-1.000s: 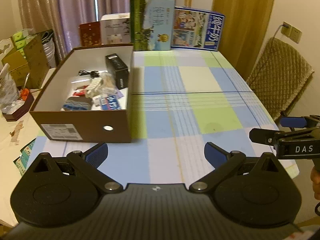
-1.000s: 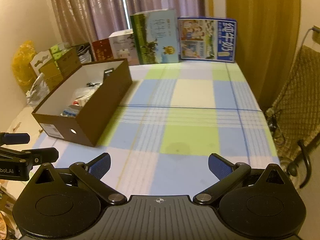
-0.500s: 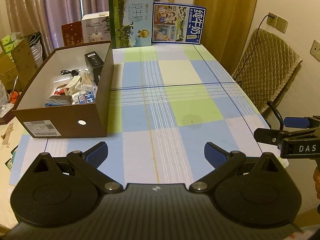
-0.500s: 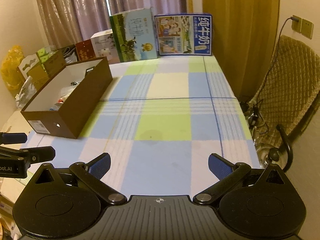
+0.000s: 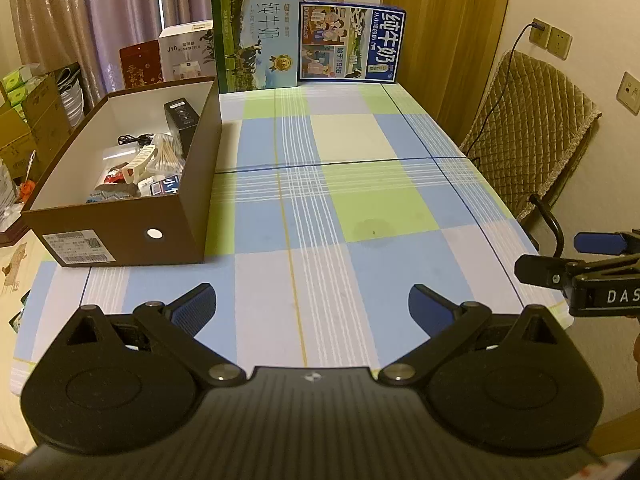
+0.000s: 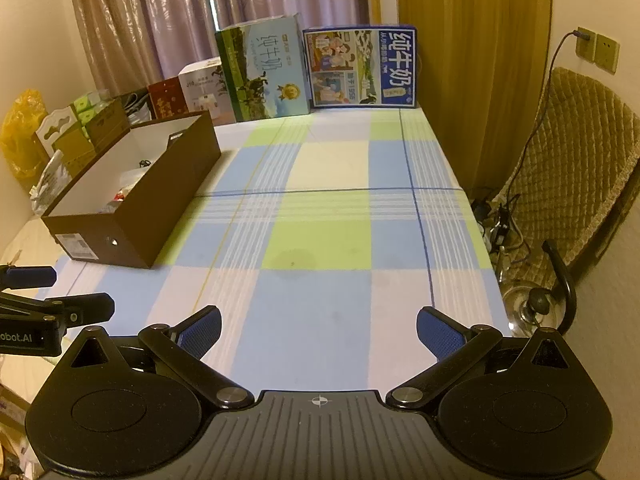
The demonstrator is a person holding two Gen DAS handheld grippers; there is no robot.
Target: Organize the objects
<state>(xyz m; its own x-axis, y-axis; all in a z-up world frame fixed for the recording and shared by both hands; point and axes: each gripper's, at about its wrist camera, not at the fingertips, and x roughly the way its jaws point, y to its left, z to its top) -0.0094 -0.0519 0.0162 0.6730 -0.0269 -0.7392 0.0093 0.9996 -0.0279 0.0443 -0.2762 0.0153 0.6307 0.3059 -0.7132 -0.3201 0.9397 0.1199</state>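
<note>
Both the left gripper (image 5: 312, 304) and right gripper (image 6: 319, 330) now sit farther back from the table than a second ago, spread wide and empty, with the filled brown box (image 5: 124, 216) ahead-left, so the tidying looks finished.

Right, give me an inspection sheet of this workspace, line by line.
Surface: blue, green and white checked tablecloth, bare in the middle.
Job's things: open brown cardboard shoebox at table's left, holding a black carton, bag of cotton swabs and small packets.
Clutter: two milk cartons standing at the far edge.
Grippers: left gripper and right gripper open, fingers empty.
Cables: black cable in the shoebox; wall charger lead.
Surroundings: curtains, quilted chair.
</note>
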